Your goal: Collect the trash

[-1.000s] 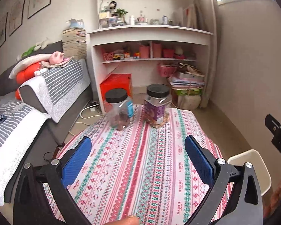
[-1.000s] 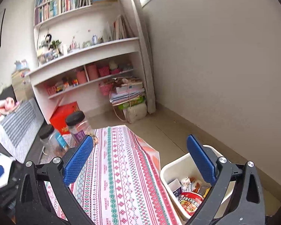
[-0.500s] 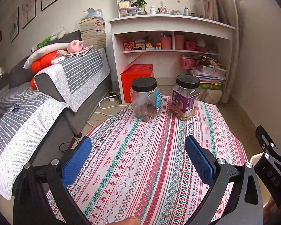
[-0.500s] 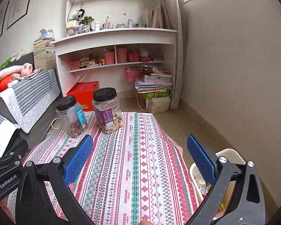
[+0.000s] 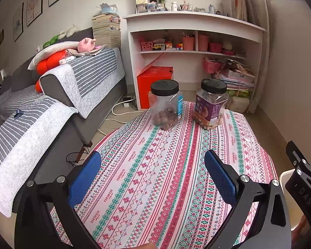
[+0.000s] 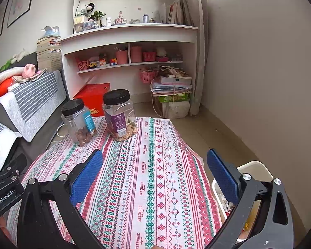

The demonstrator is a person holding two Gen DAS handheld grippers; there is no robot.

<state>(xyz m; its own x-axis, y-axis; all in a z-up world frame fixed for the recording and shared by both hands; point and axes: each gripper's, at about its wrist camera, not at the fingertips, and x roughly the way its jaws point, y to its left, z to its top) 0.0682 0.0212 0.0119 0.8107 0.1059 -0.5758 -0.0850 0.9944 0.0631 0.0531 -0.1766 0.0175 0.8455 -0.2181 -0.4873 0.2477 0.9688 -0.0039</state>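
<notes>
My left gripper [image 5: 153,176] is open and empty above the near part of the table's patterned cloth [image 5: 165,166]. My right gripper [image 6: 155,176] is open and empty above the same cloth [image 6: 155,166]. A white trash bin [image 6: 257,168] stands on the floor at the table's right side, with wrappers inside, partly hidden by my right finger. Its rim also shows in the left wrist view [image 5: 284,178]. No loose trash shows on the cloth.
Two black-lidded clear jars stand at the table's far end: a nut jar [image 5: 165,105] and a purple-labelled one [image 5: 211,103]. A grey sofa [image 5: 51,103] runs along the left. White shelves [image 5: 192,41] and a red box [image 5: 155,83] stand behind.
Both grippers have swung left and drawn back over the table. The right wrist view turned away from the bin, which now sits at its right edge. Both stay open.
</notes>
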